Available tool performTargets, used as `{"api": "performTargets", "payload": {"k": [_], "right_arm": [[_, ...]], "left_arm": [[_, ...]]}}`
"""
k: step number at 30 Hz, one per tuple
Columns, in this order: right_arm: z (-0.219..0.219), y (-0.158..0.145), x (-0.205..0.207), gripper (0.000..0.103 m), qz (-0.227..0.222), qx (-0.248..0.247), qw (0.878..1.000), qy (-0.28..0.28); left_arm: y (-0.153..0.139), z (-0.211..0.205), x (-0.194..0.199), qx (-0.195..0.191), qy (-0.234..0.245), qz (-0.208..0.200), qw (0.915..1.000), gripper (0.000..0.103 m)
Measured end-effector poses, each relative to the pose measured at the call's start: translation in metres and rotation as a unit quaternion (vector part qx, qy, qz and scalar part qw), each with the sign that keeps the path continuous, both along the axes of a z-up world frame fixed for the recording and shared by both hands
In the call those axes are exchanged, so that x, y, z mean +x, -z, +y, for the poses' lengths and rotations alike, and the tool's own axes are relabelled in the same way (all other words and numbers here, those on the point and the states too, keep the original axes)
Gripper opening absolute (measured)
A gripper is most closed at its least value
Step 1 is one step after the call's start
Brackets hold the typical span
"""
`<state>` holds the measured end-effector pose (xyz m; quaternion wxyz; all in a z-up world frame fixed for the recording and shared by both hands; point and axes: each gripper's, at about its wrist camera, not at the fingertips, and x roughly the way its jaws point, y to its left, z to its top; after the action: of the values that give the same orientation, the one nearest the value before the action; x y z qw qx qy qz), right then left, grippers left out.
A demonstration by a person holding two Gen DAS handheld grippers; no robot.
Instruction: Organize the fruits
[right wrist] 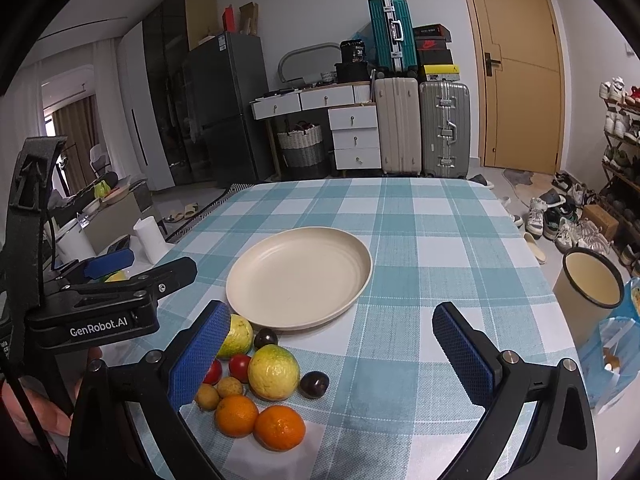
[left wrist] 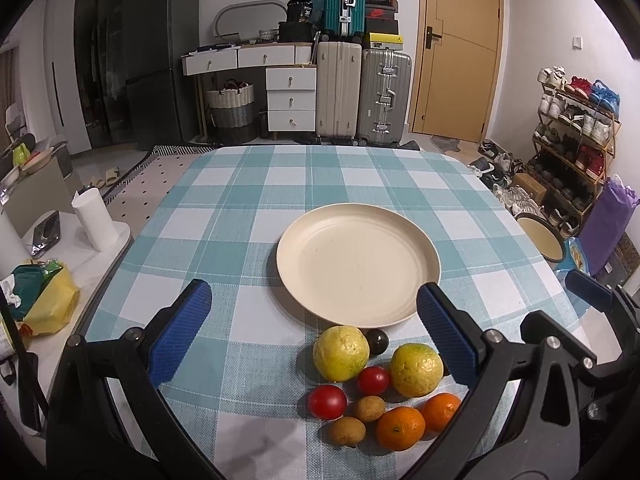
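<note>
Two hand-held grippers: the left hand-held gripper (left wrist: 314,330) and the right hand-held gripper (right wrist: 332,354) both hang above the near edge of the bench, jaws spread wide, nothing between them.
Left fingers: blue pads (left wrist: 182,330) stand either side of the fruit pile without touching it.
Right fingers: the left-hand pad (right wrist: 198,354) covers part of the pile in the right wrist view; the other pad is over bare cloth.
Bench: covered with a teal and white checked cloth (left wrist: 248,208).
Plate: a cream plate (left wrist: 358,266) sits near the middle of the bench, with nothing on it.
Fruit pile: all the fruit lies on the cloth just in front of the plate, bunched together.
Yellow-green fruits: two, one (left wrist: 340,354) nearest the plate rim, the other (left wrist: 416,370) just to its right.
Tomatoes: two red ones (left wrist: 327,402) (left wrist: 373,381), between and in front of the yellow-green pair.
Oranges: two (left wrist: 400,428) (left wrist: 442,410), side by side at the near edge of the pile.
Small brown fruits: two (left wrist: 347,431) (left wrist: 369,409), left of the oranges.
Dark plums: one (left wrist: 378,342) by the plate rim, another (right wrist: 315,385) to the right of the pile.
Mug: a cream mug (right wrist: 590,292) stands off the bench's right side.
Person: a hand (right wrist: 48,416) shows at the lower left of the right wrist view.
</note>
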<state>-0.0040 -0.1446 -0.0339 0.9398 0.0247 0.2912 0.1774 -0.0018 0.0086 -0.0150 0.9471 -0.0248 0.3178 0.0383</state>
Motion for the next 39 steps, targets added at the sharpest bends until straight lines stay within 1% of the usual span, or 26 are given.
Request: {"api": "performTargets", "payload": {"k": [10, 18, 24, 32, 39], "right_arm": [[-0.001, 0.000, -0.001, 0.103, -0.001, 0.003, 1.000, -0.001], [-0.003, 0.002, 0.004, 0.103, -0.005, 0.004, 1.000, 0.001], [-0.006, 0.005, 0.007, 0.103, 0.006, 0.013, 1.000, 0.006], [-0.008, 0.007, 0.008, 0.103, 0.006, 0.013, 1.000, 0.008], [-0.010, 0.011, 0.010, 0.103, 0.013, 0.019, 1.000, 0.009]], "left_arm": [[0.004, 0.002, 0.002, -0.006, 0.000, 0.006, 1.0000, 0.102], [0.006, 0.003, 0.003, -0.004, 0.000, 0.007, 1.0000, 0.102], [0.009, 0.004, 0.005, -0.003, 0.003, 0.013, 0.9999, 0.102], [0.019, 0.004, 0.011, -0.014, 0.018, 0.027, 0.9994, 0.102], [0.025, 0.005, 0.015, -0.027, 0.029, 0.027, 0.9989, 0.102]]}}
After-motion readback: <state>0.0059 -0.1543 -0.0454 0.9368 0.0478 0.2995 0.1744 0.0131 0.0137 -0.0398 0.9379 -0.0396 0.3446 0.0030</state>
